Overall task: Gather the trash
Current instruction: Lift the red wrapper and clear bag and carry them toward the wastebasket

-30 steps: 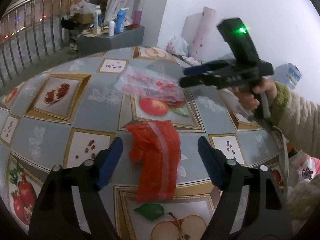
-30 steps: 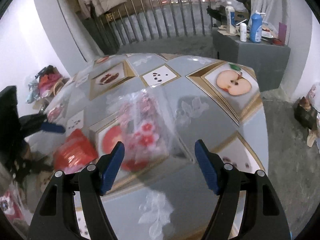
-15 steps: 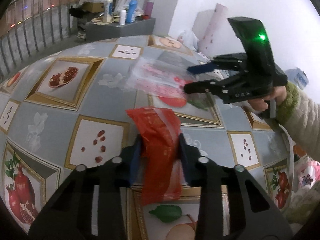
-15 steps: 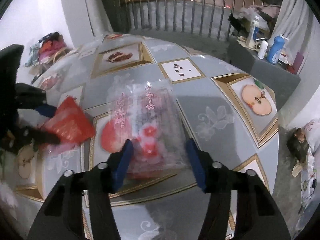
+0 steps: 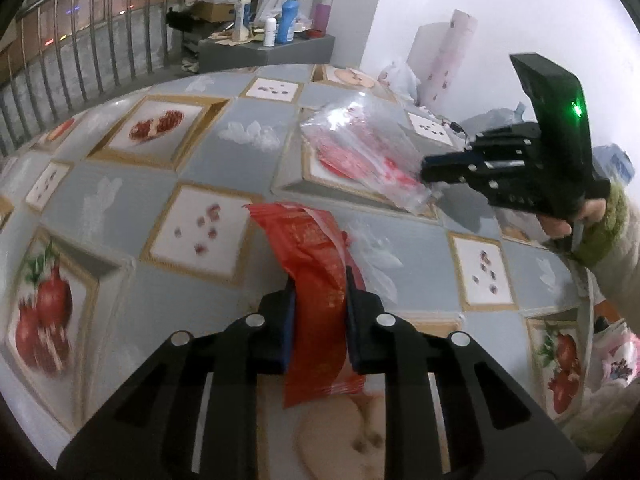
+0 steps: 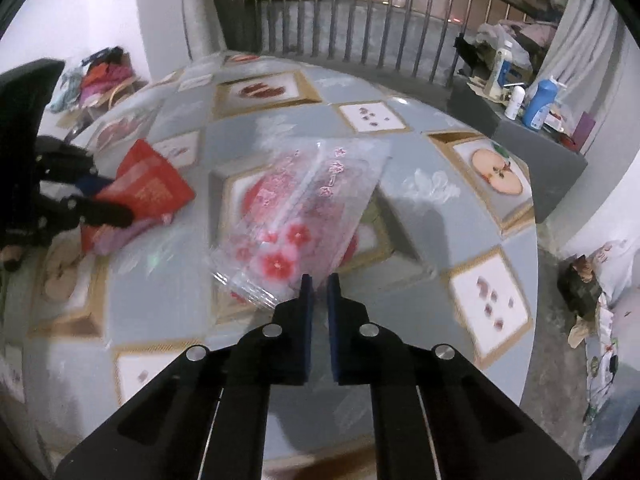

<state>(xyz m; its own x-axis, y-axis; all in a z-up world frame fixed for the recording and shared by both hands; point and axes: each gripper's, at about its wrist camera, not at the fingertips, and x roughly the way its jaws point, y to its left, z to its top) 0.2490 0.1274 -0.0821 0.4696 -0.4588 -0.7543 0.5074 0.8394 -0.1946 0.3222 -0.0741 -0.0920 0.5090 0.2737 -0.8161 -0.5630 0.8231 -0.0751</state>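
My left gripper is shut on a red foil wrapper and holds it just above the table; the wrapper also shows in the right wrist view, pinched by the left gripper. My right gripper is shut on the near edge of a clear plastic bag with red flower print. In the left wrist view the bag hangs from the right gripper, lifted off the table.
The round table has a grey cloth with fruit pictures. A grey cabinet with bottles stands beyond it, by a metal railing. Bags and clutter lie on the floor at the right.
Both grippers went from wide open to shut: the left closed on the red wrapper, the right on the clear bag's edge. Both items have lifted slightly off the table.
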